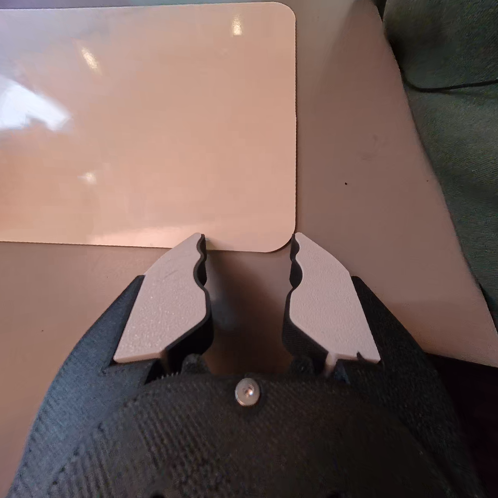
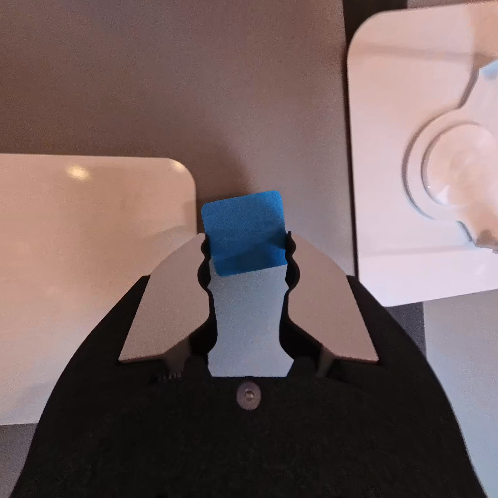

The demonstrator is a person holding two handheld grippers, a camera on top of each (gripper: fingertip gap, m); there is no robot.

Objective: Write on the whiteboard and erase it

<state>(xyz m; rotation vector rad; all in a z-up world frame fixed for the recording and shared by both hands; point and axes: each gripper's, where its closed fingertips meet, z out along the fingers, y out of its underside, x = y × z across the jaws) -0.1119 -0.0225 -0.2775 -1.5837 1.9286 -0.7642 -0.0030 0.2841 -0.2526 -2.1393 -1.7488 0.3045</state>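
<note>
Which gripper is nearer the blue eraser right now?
Right. The right gripper has its fingers on either side of the blue eraser, apparently gripping it. The left gripper is open at the whiteboard corner; no eraser shows in its view.

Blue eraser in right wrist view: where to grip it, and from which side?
Grip the blue eraser across its two straight, parallel sides, coming from its near edge. The right hand-held gripper straddles it squarely there; whether its fingers touch it is unclear.
</note>
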